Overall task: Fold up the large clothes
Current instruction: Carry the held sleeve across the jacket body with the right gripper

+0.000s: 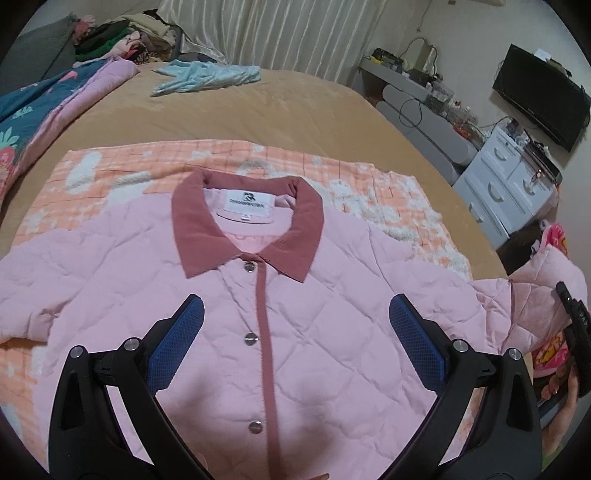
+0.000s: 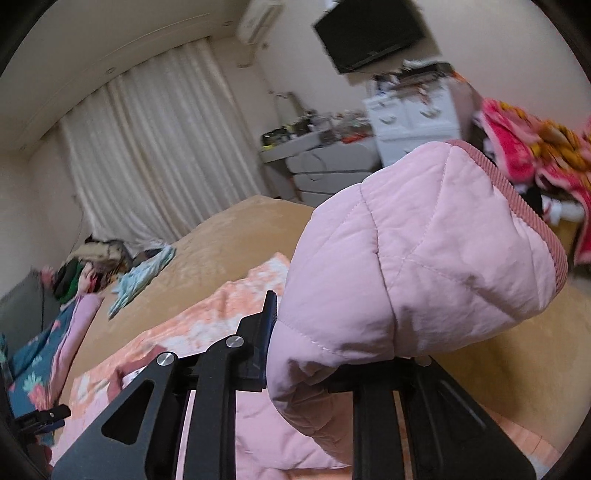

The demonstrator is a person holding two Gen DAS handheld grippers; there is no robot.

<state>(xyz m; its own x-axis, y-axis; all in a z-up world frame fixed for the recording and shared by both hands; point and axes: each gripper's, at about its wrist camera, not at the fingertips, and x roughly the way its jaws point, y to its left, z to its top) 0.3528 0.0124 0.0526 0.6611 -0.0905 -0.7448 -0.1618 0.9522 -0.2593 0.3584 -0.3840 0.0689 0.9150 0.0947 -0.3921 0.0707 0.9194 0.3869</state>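
A: Where is the jacket (image 1: 295, 314)?

B: Flat on the bed (image 1: 258, 114), front up and snapped shut, collar (image 1: 247, 236) toward the far edge. It lies on an orange checked blanket (image 1: 155, 162), which covers the near half of the bed.

A: And the left gripper (image 1: 295, 325)?

B: Hovering above the jacket's chest, jaws released and spread wide, one blue pad (image 1: 173, 343) on either side of the placket. They hold nothing.

A: The right gripper (image 2: 291, 332)?

B: Its jaws are clenched on the sleeve (image 2: 417, 258). The quilted cuff end bulges up between them, lifted off the bed near its right edge, with the ribbed trim on top. The right finger is hidden behind the fabric.

A: What else is on the bed?

B: A light blue garment (image 1: 210, 75) near the far edge, a blue floral quilt (image 1: 33, 107) along the left edge, and a heap of clothes (image 1: 118, 37) at the far left corner.

A: And the room?

B: White curtains (image 1: 280, 33) behind the bed, a cluttered grey desk (image 1: 417, 99), white drawers (image 1: 506, 188) and a black TV (image 1: 543, 96) on the wall to the right. A bright pink patterned cloth (image 2: 524, 147) sits past the right edge.
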